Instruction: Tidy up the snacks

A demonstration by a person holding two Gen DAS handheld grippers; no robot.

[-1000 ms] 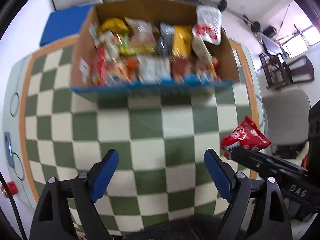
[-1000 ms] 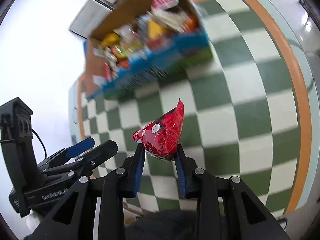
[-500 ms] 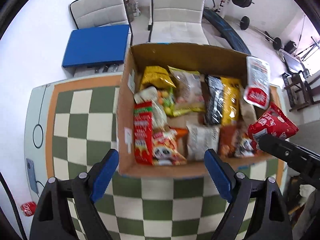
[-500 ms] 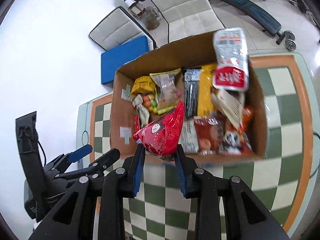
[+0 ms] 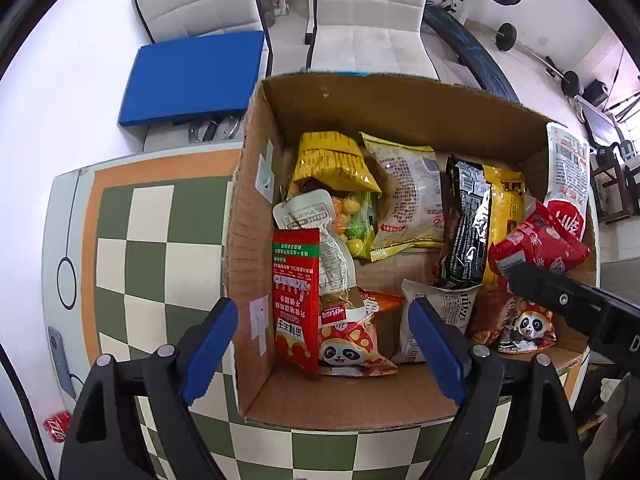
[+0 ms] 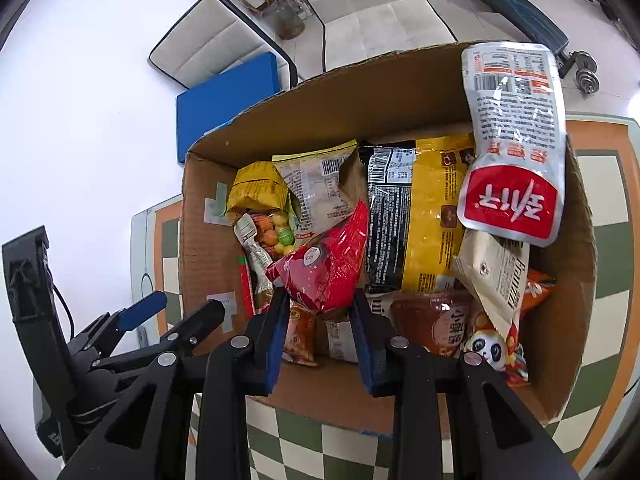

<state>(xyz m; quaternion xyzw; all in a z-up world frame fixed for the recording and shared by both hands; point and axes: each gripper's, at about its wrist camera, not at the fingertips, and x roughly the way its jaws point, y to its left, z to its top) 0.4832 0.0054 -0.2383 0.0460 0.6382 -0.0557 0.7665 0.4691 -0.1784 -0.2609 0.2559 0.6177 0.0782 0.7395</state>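
1. The left claw [image 5: 322,340] stood wide open with nothing between its blue pads, pointing down over the near left corner of the cardboard box [image 5: 256,248], which sat on the checked tabletop [image 5: 132,248].
2. Just beyond the left claw, inside the box, a tall red packet [image 5: 295,292] stood on end against the left wall, with a panda-print bag [image 5: 348,344] beside it.
3. Further ahead lay a yellow bag [image 5: 332,160] and a pale wrapped bun [image 5: 412,196]; to the right of those, a black-and-yellow bag [image 5: 484,216].
4. The right claw [image 6: 318,308] pinched the lower end of a red foil snack bag [image 6: 324,264]; its jaws were just starting to part, yet the pads looked to be still on the foil. The bag hung over the middle of the box, above the other snacks.
5. To the right of that claw, a white-and-red pouch [image 6: 512,152] leaned on the box's right wall, over a cream packet [image 6: 496,276].
6. By my judgement the red bag is light, soft and crinkly, its foil slippery and its contents likely crushable. The flat sealed edge is the best place to hold it, with only gentle pressure.
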